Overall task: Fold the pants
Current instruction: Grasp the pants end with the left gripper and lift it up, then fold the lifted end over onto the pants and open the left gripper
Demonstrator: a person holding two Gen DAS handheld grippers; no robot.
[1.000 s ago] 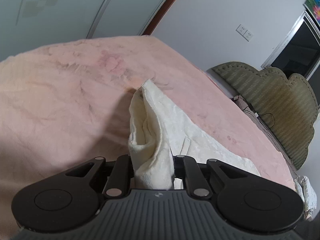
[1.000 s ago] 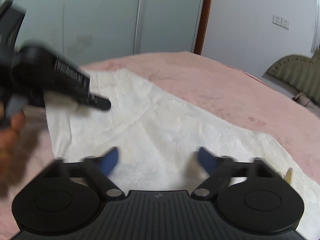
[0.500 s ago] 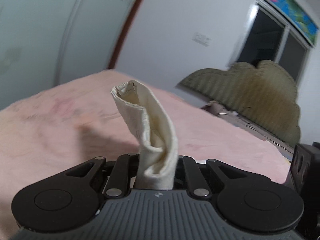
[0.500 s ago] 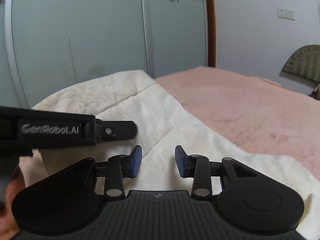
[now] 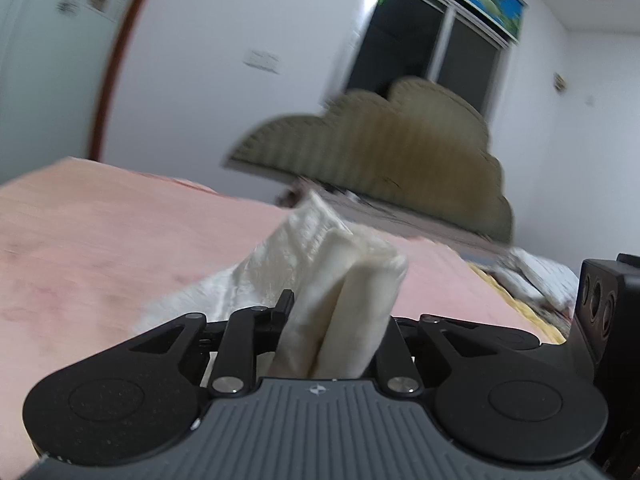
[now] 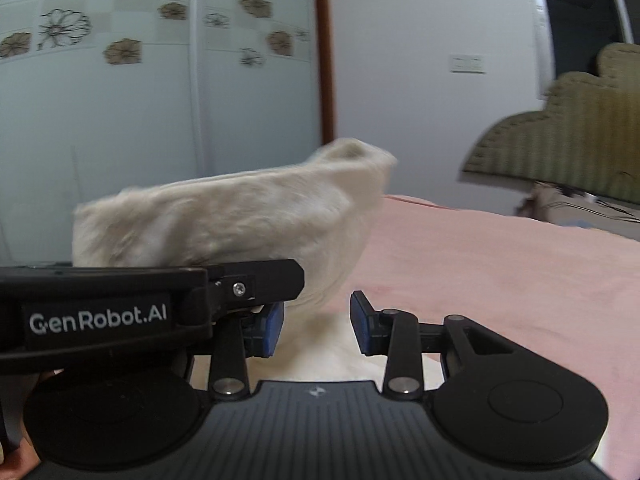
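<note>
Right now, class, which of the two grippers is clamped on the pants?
The left gripper: cream pants are bunched between its fingers. The right gripper has a bare gap between its blue pads, gripping nothing.

Pants (image 5: 344, 280): cream-white, soft textured fabric. Bunched fold clamped between my left jaws, doubled layers standing up out of grip, top edge raised off bed. Rest trails down left onto pink bed cover, crumpled. From right wrist view, pants (image 6: 240, 220) form lifted, arched sheet hanging above bed, blurred; lower portion lies flat on cover between my right jaws, not gripped there.
</note>
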